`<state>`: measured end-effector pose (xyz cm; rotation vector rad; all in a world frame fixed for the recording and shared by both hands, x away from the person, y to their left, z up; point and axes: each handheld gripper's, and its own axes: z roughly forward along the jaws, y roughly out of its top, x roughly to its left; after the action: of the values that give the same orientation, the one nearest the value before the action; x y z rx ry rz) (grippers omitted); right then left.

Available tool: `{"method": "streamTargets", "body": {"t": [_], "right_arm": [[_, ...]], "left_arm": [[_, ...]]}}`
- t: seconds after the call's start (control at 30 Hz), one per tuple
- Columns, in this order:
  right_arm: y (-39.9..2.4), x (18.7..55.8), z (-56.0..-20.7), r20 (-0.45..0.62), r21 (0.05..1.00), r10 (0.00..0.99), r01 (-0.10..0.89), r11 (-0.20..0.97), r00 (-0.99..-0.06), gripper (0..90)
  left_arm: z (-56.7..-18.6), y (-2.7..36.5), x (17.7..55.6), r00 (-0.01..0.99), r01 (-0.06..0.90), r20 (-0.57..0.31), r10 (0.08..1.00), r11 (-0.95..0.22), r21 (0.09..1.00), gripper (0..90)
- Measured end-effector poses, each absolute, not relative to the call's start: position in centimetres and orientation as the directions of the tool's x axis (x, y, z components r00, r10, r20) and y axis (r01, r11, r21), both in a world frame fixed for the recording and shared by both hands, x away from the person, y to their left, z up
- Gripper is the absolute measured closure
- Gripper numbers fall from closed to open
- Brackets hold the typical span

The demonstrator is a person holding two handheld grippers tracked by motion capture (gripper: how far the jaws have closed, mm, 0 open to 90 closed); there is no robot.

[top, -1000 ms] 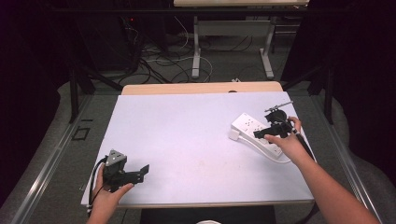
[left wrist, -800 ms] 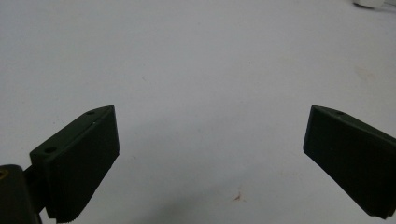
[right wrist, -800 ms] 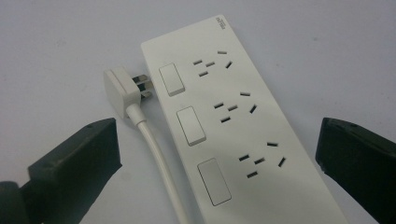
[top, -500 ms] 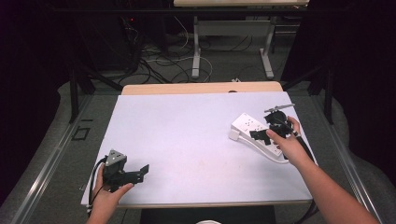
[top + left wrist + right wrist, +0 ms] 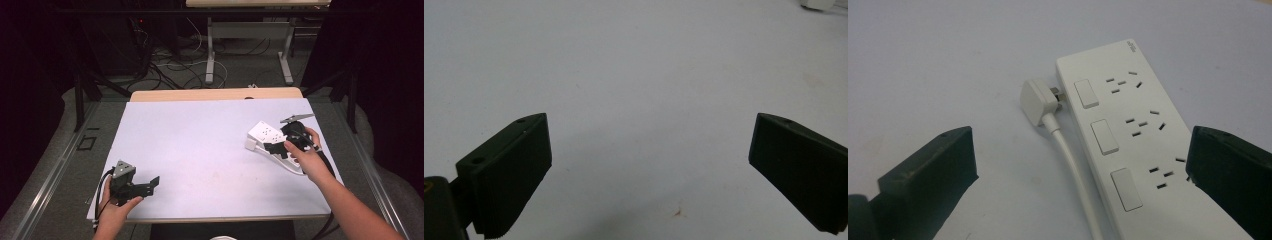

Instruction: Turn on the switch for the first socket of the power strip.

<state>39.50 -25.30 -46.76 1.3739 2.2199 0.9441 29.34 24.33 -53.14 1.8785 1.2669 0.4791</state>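
A white power strip (image 5: 263, 132) lies at the right of the white table (image 5: 200, 145). In the right gripper view the strip (image 5: 1143, 125) shows three switches and three sockets. A white plug (image 5: 1037, 102) lies on the table beside the strip's far end, its prongs against the strip's side. Its cable (image 5: 1070, 160) runs back along the strip. My right gripper (image 5: 274, 148) hovers at the strip's near end; its jaws have just been opening and stand wide. Cable and strip lie ahead between the jaws (image 5: 1077, 142), untouched. My left gripper (image 5: 150, 184) rests open near the front left edge, over bare table (image 5: 649, 125).
The strip's own white cord (image 5: 292, 167) curls toward the table's right edge under the right hand. A wooden tabletop edge (image 5: 215, 94) borders the far side. Beyond it stand desk legs and loose cables (image 5: 210, 60) on the floor.
The right hand has drawn back a little from the power strip, toward the near side and slightly up. The left hand and gripper have stayed in place.
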Motion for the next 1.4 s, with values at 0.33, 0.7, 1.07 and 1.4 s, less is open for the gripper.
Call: {"method": "streamTargets", "body": {"t": [0.33,0.7,1.07,1.4], "right_arm": [[-24.6,37.1,-46.7,0.041,0.736,0.87,0.604,0.306,-0.492,0.0],[-23.9,34.7,-47.3,0.056,0.762,0.848,0.571,0.306,-0.528,0.0],[-23.1,32.8,-48.5,0.052,0.767,0.838,0.559,0.315,-0.543,0.0],[-23.0,31.8,-50.1,0.068,0.774,0.833,0.556,0.303,-0.549,0.0]], "left_arm": [[-53.0,24.3,29.3,0.434,0.592,-0.112,0.894,-0.189,0.783,3.3],[-53.0,24.3,29.3,0.438,0.59,-0.105,0.893,-0.198,0.783,3.3],[-53.0,24.2,29.2,0.441,0.59,-0.107,0.891,-0.198,0.783,3.3],[-53.1,24.1,29.2,0.444,0.585,-0.1,0.891,-0.203,0.785,3.3]]}}
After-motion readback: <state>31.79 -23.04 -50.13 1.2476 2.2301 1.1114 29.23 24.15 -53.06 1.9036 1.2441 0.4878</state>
